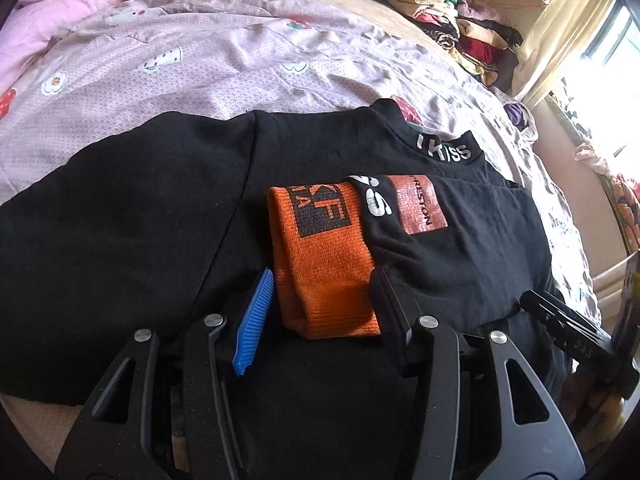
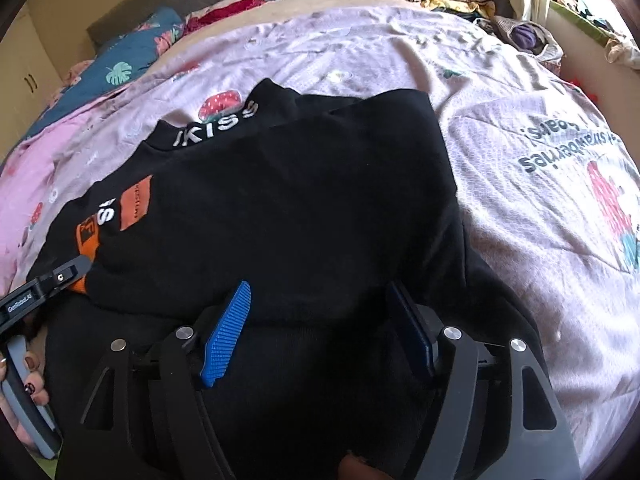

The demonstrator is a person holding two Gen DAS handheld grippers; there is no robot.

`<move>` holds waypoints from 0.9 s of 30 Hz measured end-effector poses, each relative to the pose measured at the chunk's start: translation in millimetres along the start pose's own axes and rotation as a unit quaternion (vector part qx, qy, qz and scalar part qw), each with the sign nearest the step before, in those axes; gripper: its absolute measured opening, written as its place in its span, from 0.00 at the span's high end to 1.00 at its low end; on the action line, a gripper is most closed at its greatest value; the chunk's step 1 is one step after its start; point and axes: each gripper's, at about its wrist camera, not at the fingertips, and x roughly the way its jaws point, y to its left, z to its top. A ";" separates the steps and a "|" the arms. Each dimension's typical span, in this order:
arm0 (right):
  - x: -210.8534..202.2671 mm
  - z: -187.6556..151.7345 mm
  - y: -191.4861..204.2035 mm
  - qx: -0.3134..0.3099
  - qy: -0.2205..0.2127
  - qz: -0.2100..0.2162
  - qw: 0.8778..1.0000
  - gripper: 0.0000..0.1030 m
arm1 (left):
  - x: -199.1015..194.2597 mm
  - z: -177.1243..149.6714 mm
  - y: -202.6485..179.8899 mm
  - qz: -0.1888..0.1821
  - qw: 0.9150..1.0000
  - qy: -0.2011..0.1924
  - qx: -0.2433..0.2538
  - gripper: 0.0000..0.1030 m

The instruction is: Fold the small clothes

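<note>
- Left gripper (image 1: pixel 324 300): the fingers are spread. The blue ribbed pad (image 1: pixel 254 324) sits just left of the orange cuff (image 1: pixel 320 264); the black finger (image 1: pixel 390 308) sits just right of it. The cuff lies between them; the pads do not press on it.
- Right gripper (image 2: pixel 324 332): the fingers are spread wide, with the blue pad (image 2: pixel 226 336) on one side and the dark finger (image 2: pixel 412 328) on the other. Black fabric lies beneath and between them; no pinch is visible.
- Black sweater (image 1: pixel 140 220): it lies flat on the bed (image 1: pixel 200 68), collar away from the grippers. The collar lettering (image 1: pixel 444 148) reads "KISS". One sleeve is folded across the body so that the orange cuff rests on the chest, left of the orange patch (image 1: pixel 416 208).
- In the right wrist view, the far sleeve side of the sweater is folded over the body, forming a straight edge near the bedcover.
- Hand (image 2: pixel 28 380): it grips the left gripper handle, left of the sweater.
- Clothes pile (image 1: pixel 452 28): it is stacked beyond the sweater collar, well apart, near the window.
</note>
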 end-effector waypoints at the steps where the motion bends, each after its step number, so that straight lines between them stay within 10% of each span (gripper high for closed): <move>1: -5.6 -2.6 -1.1 0.010 -0.006 0.011 1.000 0.28 | -1.1 -0.1 -1.1 0.004 1.000 -0.002 0.002 0.58; 27: -83.6 -19.7 23.1 0.006 -0.074 0.060 0.995 0.05 | -49.1 -6.0 -7.1 0.024 0.999 -0.031 0.010 0.10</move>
